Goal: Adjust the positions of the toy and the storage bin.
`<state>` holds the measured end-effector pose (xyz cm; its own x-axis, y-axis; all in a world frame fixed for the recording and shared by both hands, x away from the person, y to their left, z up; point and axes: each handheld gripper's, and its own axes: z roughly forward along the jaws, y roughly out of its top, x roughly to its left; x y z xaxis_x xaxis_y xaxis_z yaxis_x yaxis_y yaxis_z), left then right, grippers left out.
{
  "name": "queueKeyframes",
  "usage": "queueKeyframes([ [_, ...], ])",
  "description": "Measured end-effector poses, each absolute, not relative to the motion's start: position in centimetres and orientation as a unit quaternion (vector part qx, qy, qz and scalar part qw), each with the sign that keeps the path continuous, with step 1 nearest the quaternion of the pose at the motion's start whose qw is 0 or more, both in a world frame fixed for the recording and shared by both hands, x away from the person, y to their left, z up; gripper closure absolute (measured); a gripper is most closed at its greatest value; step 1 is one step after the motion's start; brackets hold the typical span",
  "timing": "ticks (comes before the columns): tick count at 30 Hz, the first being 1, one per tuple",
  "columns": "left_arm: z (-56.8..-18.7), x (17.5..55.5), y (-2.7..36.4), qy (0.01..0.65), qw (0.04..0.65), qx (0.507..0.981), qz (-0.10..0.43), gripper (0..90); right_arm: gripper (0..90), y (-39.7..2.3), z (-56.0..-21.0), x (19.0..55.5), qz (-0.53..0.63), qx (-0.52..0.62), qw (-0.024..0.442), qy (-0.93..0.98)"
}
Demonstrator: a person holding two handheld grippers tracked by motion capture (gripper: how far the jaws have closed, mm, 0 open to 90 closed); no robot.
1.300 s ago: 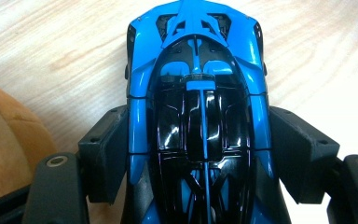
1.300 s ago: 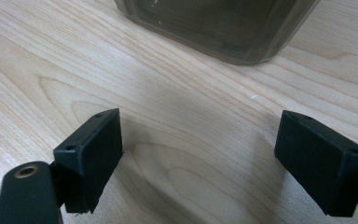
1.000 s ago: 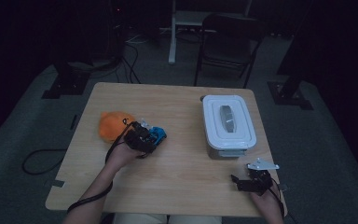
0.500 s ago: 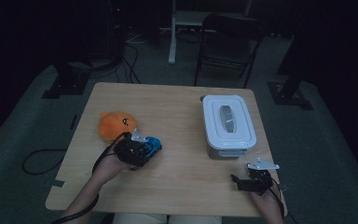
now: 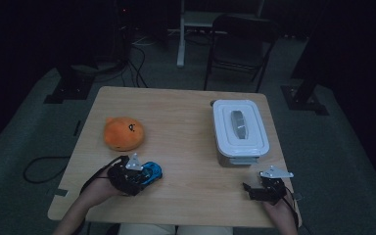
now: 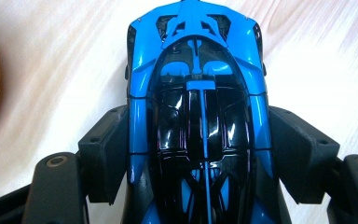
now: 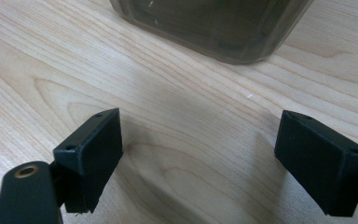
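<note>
L claw (image 6: 198, 154) clamped across toy car (image 6: 198, 116) flanks for carry over desk (image 5: 186, 117); R claw (image 7: 209, 158) spread wide, empty (parked nr. lidded box (image 5: 240, 129)).

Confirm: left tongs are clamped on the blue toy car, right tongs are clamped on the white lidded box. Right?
Half right. The left tongs do clamp the blue toy car. The right tongs hold nothing: the right gripper view shows their jaws wide apart over bare table, with the white lidded box beyond them, untouched.
</note>
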<state>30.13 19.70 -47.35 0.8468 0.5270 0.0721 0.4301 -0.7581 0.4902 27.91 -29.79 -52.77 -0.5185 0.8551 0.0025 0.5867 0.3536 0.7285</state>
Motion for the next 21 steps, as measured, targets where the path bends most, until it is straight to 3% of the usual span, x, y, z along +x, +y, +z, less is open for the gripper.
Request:
queueKeyframes([
  [10,-48.2,28.3,21.9,0.239,0.24,0.936,0.089,28.2,14.6,-29.8,-52.8,27.9,0.346,0.453,0.194,0.799],
  [21,-49.4,29.0,22.8,0.241,0.254,0.935,0.063,28.1,14.7,-29.8,-52.8,27.9,0.346,0.453,0.194,0.798],
])
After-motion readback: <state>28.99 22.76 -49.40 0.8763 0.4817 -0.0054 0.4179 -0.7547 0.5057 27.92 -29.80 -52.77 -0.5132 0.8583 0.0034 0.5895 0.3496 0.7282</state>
